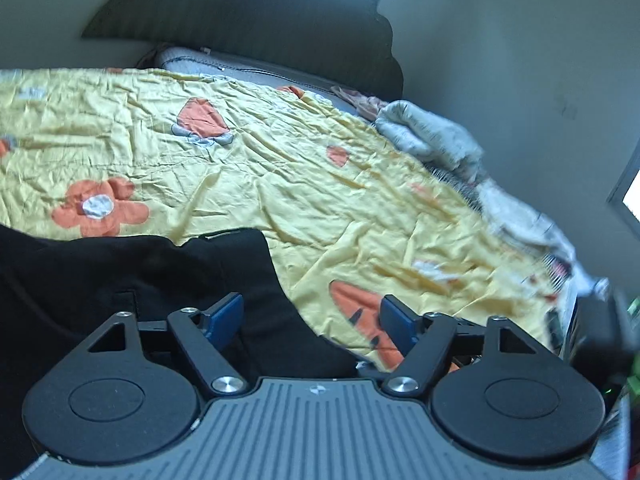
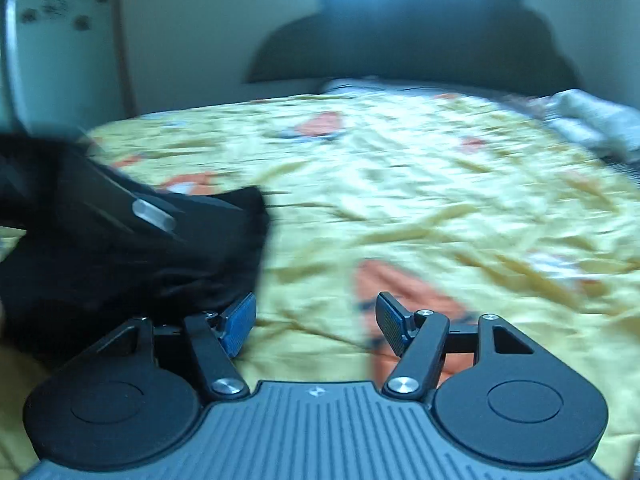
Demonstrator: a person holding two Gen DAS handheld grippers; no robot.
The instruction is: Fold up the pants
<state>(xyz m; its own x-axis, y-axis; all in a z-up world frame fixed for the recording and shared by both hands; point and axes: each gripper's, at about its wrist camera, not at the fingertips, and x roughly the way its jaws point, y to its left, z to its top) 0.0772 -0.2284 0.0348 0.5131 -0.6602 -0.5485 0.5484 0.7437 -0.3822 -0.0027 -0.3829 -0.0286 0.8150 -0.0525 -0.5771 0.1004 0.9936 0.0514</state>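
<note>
We hold the left hand-held gripper (image 1: 312, 320) with its blue pads spread wide and nothing between them; it sits just above the black pants (image 1: 132, 280), which lie bunched on the bed at about 8 o'clock in the left wrist view, their edge running under the left pad. The yellow bedsheet (image 1: 280, 168) with orange flowers is wrinkled, and a grey crumpled cloth (image 1: 436, 136) lies at its edge near 2 o'clock. Our right hand-held gripper (image 2: 316, 320) is likewise wide open and empty over the sheet (image 2: 400, 184), with the pants (image 2: 168, 256) heaped at 9 o'clock, just beside its left pad. That view is blurred. A dark headboard (image 2: 420, 36) stands at 12 o'clock.
</note>
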